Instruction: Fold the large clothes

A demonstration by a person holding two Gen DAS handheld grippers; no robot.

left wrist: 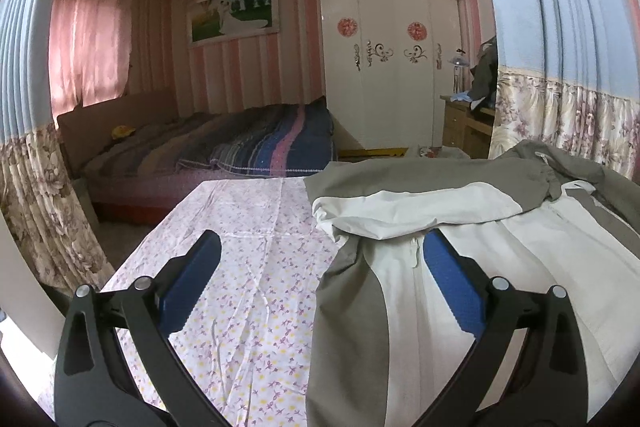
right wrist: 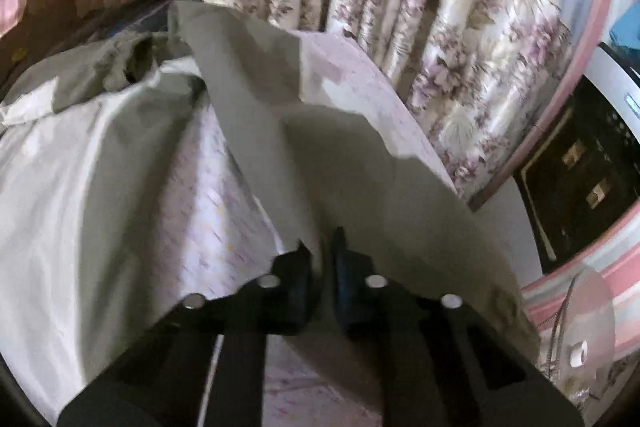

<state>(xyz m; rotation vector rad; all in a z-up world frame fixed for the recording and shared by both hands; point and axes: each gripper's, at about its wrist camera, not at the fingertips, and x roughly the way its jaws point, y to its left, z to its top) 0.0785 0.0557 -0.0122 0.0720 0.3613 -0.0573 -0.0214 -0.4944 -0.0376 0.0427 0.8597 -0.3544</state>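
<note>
A grey and white zip jacket [left wrist: 452,267] lies on a table covered by a floral cloth [left wrist: 248,267]. One sleeve [left wrist: 408,207] is folded across its chest. My left gripper [left wrist: 320,259] is open and empty, hovering over the jacket's left edge, with one blue pad [left wrist: 452,283] above the white front. In the right wrist view, my right gripper [right wrist: 324,263] is shut on a grey sleeve [right wrist: 320,147] of the jacket and holds it lifted off the cloth [right wrist: 208,195]. The jacket body [right wrist: 72,155] lies to its left. This view is blurred.
A bed with a striped blanket [left wrist: 256,147] stands beyond the table. A white wardrobe [left wrist: 388,67] is behind it, with a wooden desk [left wrist: 464,123] to its right. Floral curtains [right wrist: 460,67] hang close to the table's far side. A dark cabinet [right wrist: 580,187] stands at right.
</note>
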